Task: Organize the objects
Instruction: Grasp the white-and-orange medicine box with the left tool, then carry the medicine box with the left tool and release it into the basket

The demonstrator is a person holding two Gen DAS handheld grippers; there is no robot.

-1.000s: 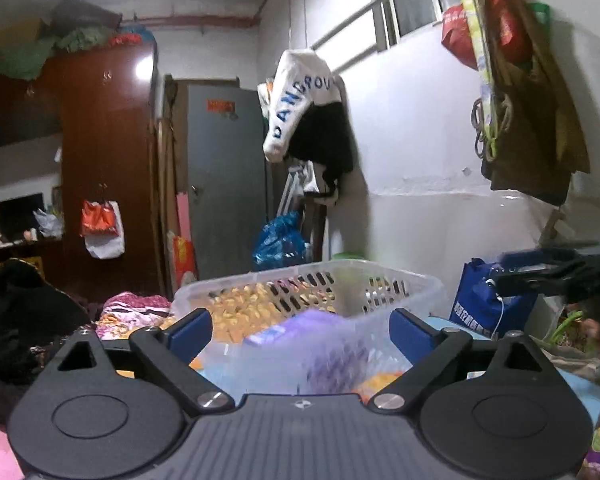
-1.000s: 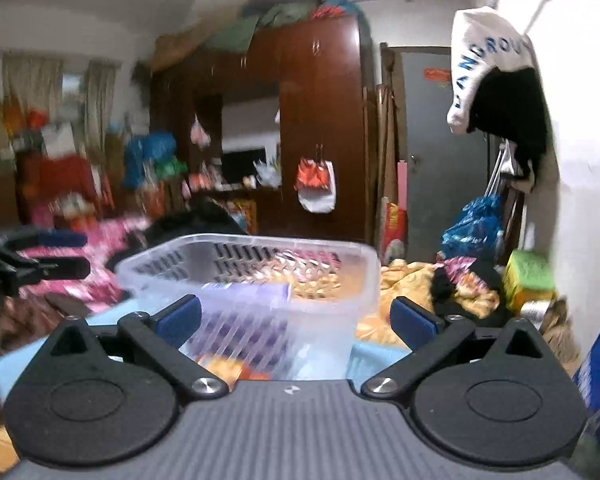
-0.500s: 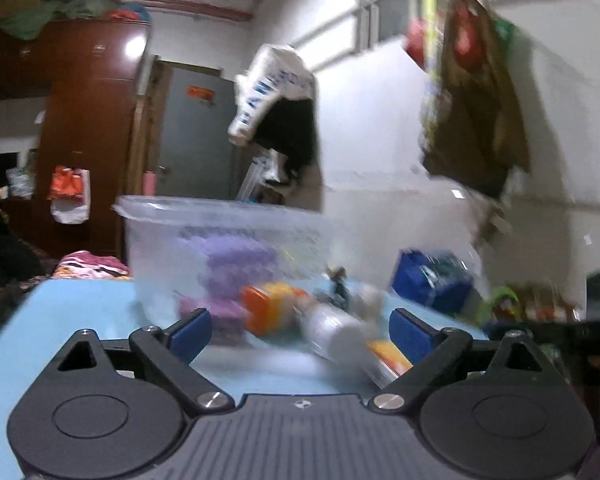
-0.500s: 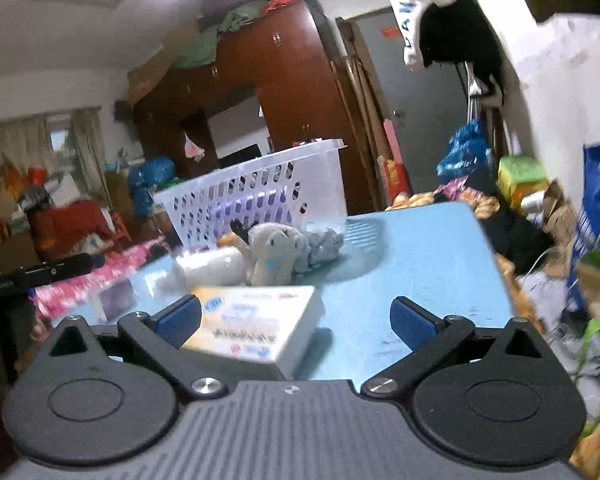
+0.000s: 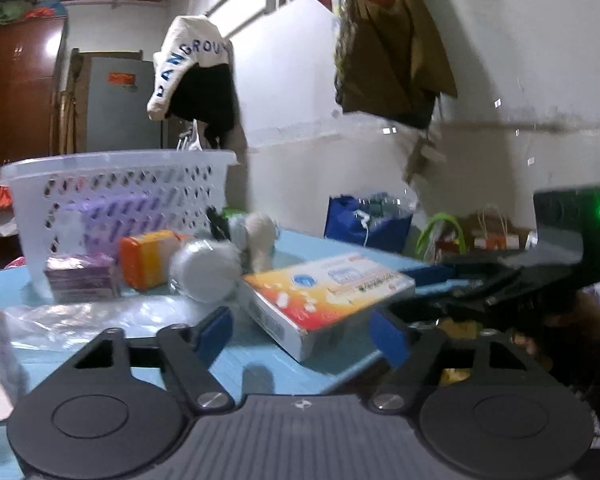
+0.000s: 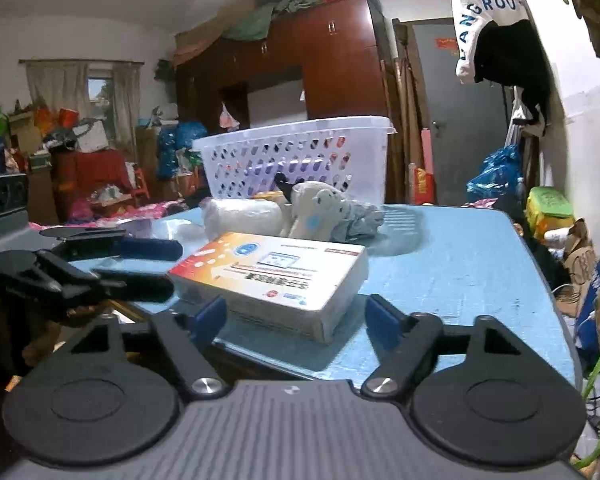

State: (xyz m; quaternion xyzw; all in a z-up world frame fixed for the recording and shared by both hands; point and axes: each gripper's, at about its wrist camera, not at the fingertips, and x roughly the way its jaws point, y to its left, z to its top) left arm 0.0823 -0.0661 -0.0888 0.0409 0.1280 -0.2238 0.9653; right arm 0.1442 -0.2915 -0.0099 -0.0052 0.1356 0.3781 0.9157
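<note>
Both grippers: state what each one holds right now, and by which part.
Nothing is held. The left gripper and right gripper are both open, hovering near the flat box without touching it.

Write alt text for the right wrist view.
An open gripper points at a flat white and orange box lying on a blue table. Behind the box lie a white roll and a plush toy, before a white basket. The other gripper reaches in from the left.

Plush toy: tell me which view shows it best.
Right wrist view: the plush toy is sharp, lying in front of the basket. In the left wrist view it is blurred and partly hidden behind a white roll.
</note>
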